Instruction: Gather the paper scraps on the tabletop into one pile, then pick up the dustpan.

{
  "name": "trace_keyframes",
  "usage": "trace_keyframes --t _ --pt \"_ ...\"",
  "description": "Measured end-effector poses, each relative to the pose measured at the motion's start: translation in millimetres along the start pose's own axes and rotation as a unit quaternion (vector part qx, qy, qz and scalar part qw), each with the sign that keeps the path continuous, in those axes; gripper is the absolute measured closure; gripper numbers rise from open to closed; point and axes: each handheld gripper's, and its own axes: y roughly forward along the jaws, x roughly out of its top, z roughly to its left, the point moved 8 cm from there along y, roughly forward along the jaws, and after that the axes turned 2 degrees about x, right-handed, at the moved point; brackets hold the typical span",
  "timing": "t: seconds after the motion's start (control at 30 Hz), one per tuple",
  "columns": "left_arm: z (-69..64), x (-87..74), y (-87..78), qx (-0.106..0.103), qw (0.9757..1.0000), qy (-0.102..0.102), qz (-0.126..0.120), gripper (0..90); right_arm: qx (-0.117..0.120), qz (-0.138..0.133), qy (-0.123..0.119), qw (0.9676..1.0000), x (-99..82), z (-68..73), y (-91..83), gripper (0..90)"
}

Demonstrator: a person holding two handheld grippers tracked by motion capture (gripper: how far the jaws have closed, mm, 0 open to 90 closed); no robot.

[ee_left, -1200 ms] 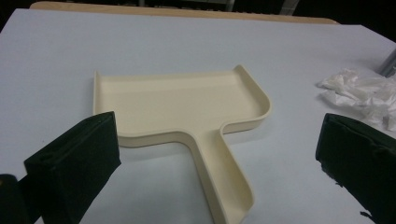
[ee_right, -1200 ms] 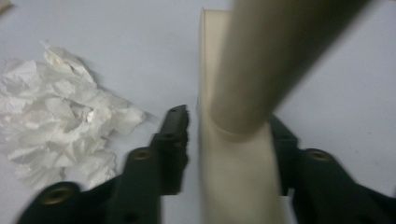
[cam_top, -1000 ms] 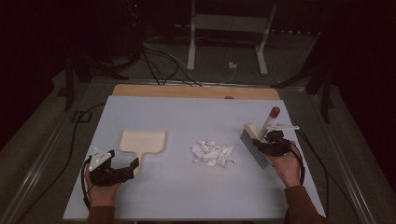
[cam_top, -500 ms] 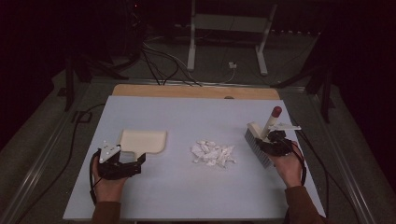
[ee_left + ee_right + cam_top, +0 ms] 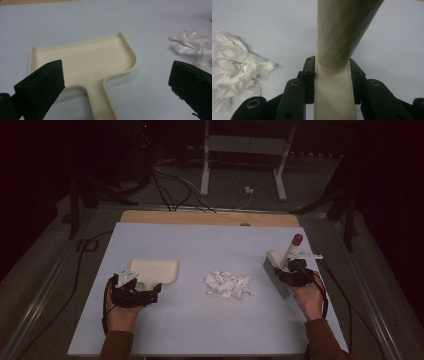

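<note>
Dustpan handle is pointing straight back between your spread left jaws.
Your left gripper (image 5: 117,87) is hanging released over the dustpan (image 5: 82,60) toward the table's left edge; your right gripper (image 5: 332,75) is clenching the brush (image 5: 280,267).

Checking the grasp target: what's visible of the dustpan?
The dustpan is cream, plastic-looking, with a shallow flat tray, a raised rim on three sides and a straight handle. It lies flat on the pale blue table, left of the paper scraps. The open left gripper sits at its handle, not gripping.
</note>
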Motion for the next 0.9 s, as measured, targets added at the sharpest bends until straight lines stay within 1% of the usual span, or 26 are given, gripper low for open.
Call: trace_keyframes --t 0.1,0.2,0.27,0.33,0.53,0.6,0.7,0.77,0.83,0.9 --pt "0.0 -2.0 1.1 0.002 1.0000 -0.003 0.006 0.9 0.000 0.001 0.002 1.0000 0.0 -0.4 0.2 67.0" --pt "0.4 -5.7 1.8 0.008 0.9998 -0.003 0.017 0.9 0.003 0.002 0.000 1.0000 -0.1 0.8 0.2 67.0" --pt "0.9 -9.6 1.9 0.011 0.9996 -0.010 0.022 0.9 0.002 0.004 -0.001 1.0000 -0.2 1.9 0.3 67.0" --pt "1.2 -13.0 2.7 0.013 0.9995 -0.011 0.025 0.9 0.003 0.004 -0.001 1.0000 -0.3 2.2 0.3 67.0" --pt "2.9 -26.4 5.4 0.030 0.9980 -0.016 0.053 1.0 0.003 0.005 0.008 1.0000 -0.9 0.6 -0.2 66.9" --pt "2.7 -28.9 5.6 0.031 0.9977 -0.018 0.058 1.6 0.003 0.004 0.009 0.9999 -0.8 0.3 -0.1 66.9" --pt "2.7 -32.1 5.8 0.038 0.9970 -0.021 0.065 4.3 0.003 0.004 0.009 0.9999 -0.3 0.6 0.2 66.9" --pt "3.2 -34.5 6.5 0.048 0.9961 -0.023 0.070 6.6 0.002 0.004 0.011 0.9999 -0.4 1.3 0.4 66.9" --pt "3.7 -36.8 6.5 0.050 0.9955 -0.031 0.074 8.8 0.002 0.004 0.010 0.9999 -0.5 1.6 0.0 66.9" --pt "5.1 -39.7 6.7 0.059 0.9944 -0.037 0.080 13.9 0.001 0.004 0.010 0.9999 -0.5 1.4 0.0 66.9"
